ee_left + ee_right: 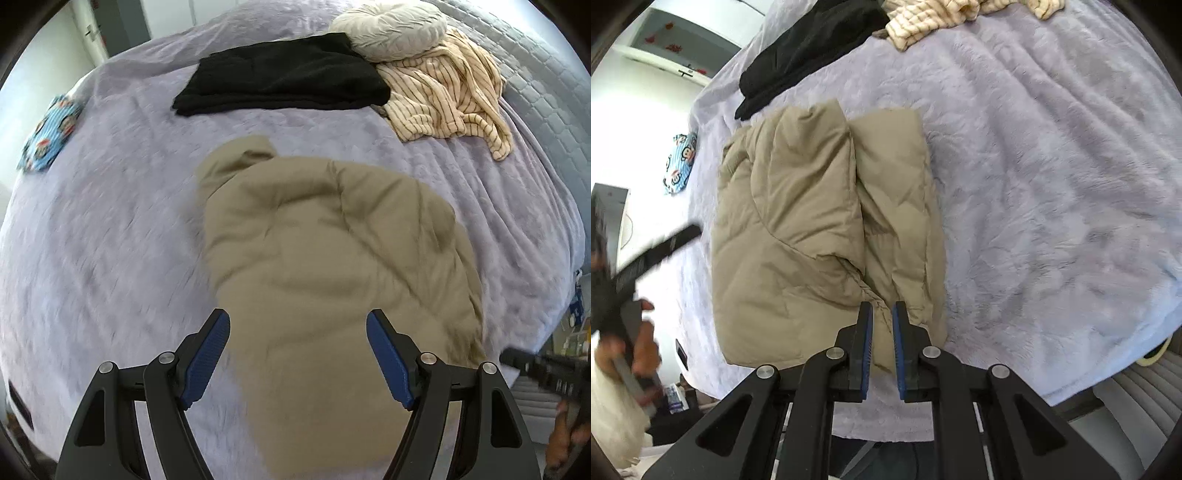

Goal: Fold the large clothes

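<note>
A folded tan puffer jacket [820, 236] lies on a lavender plush bed [1052, 184]. The left tongs [298, 325] hover wide apart above it; the right tongs [882, 314] stand nearly closed at its near hem (whether pinching fabric, unclear). Beyond lie folded black clothing [280, 75] and a striped garment [443, 99].

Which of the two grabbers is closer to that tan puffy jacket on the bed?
Right. The right gripper sits nearly closed at the jacket's near edge; the left gripper hangs open above it, apparently clear of the fabric.
</note>
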Motion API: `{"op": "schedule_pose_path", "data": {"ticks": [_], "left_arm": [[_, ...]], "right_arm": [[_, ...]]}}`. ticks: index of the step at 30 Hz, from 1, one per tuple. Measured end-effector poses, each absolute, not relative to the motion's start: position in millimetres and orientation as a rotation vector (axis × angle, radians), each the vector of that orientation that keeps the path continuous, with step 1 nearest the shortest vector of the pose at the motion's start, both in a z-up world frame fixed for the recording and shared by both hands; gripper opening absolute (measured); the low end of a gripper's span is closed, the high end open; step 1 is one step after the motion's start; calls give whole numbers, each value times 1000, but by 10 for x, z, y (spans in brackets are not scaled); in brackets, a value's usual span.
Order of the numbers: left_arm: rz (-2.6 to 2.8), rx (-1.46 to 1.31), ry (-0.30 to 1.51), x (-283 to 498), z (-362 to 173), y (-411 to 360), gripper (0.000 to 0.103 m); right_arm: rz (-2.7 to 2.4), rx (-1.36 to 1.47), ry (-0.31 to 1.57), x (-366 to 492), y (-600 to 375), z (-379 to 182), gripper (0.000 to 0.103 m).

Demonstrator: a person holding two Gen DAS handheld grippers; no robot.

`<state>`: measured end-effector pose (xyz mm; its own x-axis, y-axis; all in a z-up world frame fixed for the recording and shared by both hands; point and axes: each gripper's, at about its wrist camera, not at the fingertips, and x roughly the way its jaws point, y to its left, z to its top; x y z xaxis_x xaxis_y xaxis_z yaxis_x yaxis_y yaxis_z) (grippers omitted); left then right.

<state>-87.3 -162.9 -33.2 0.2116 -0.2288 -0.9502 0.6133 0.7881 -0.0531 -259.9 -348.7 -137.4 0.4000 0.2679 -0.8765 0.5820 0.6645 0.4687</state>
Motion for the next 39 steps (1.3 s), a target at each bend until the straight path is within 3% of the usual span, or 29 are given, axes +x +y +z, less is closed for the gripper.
{"op": "schedule_pose_path", "data": {"ticks": [1, 3, 12, 13, 17, 21, 25, 28, 31, 39], "left_arm": [[-597, 358, 1235, -928, -299, -1542, 81], [-575, 341, 1240, -1011, -251, -1411, 103], [-533, 252, 1214, -1069, -62, -1060, 103], [-531, 244, 1216, -1050, -59, -1031, 103], [-525, 230, 1229, -988, -94, -896, 103], [-536, 229, 1253, -930, -176, -806, 103], [-549, 237, 1267, -875, -234, -723, 103], [-557, 240, 1287, -830, -296, -649, 103], [-560, 256, 1309, -786, -387, -570, 103], [-563, 248, 1330, -707, -511, -337, 103]], "right_arm": [[-234, 868, 1177, -2598, -3486, -1342, 12], [-232, 865, 1180, -2596, -3468, -1294, 12], [-227, 824, 1194, -2350, -3308, -1139, 13], [-227, 817, 1196, -2314, -3291, -1119, 16], [-227, 787, 1191, -2236, -3202, -1035, 46], [-252, 773, 1200, -2153, -3106, -979, 48], [-271, 772, 1195, -2087, -2969, -932, 62], [-286, 761, 1199, -2049, -2862, -933, 64], [-309, 776, 1195, -2045, -2763, -969, 75], [-390, 805, 1187, -2095, -2581, -1003, 77]]}}
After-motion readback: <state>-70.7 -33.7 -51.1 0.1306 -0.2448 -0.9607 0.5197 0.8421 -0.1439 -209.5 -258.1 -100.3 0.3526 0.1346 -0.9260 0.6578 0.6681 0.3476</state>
